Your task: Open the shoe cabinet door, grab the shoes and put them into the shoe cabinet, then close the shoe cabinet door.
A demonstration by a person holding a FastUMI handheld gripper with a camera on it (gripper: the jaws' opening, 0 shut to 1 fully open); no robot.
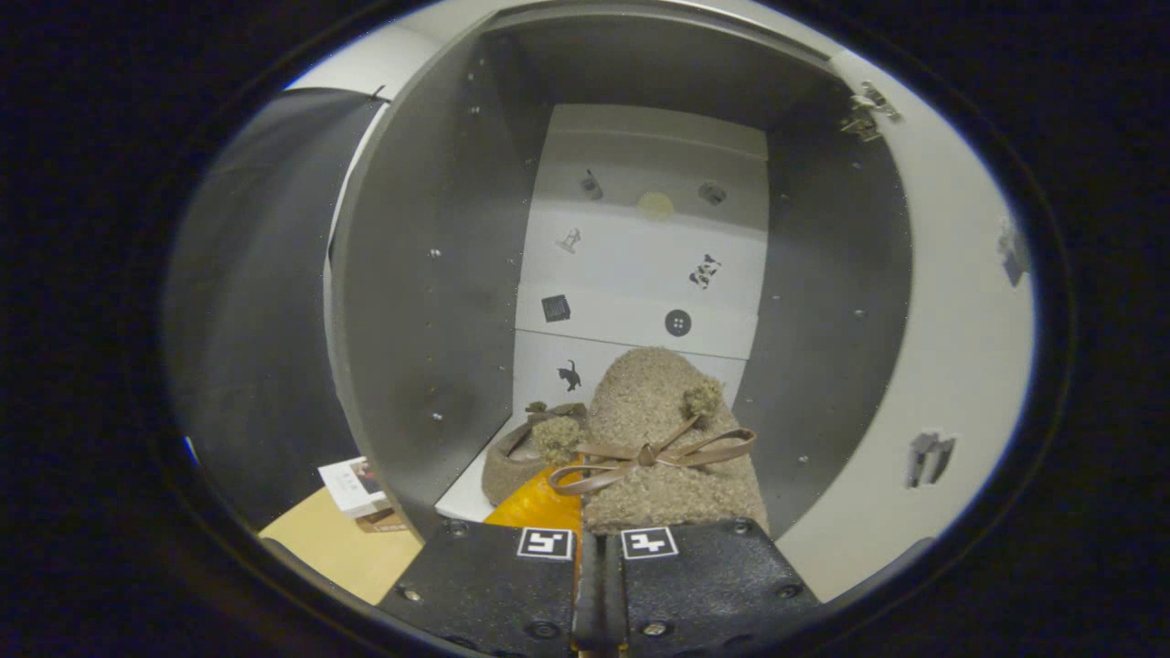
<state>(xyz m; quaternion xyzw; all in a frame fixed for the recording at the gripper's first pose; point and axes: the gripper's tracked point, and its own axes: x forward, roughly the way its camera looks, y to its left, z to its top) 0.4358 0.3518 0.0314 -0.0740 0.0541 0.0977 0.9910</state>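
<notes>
A fuzzy tan slipper [658, 429] with a brown bow and pompoms hangs just ahead of my gripper [599, 548], whose fingers are pressed close together on its heel edge and orange lining [539, 512]. The slipper is inside the open shoe cabinet [430, 302], toe pointing toward the white back panel [640, 265]. A second matching slipper [526, 452] lies on the cabinet floor just to the left of the held one, partly hidden behind it. The cabinet door [960, 366] stands open on the right.
Grey side walls of the cabinet close in on both sides. The back panel carries small stickers and a button. Outside to the left, a small white box [355, 486] rests on a tan surface [338, 548].
</notes>
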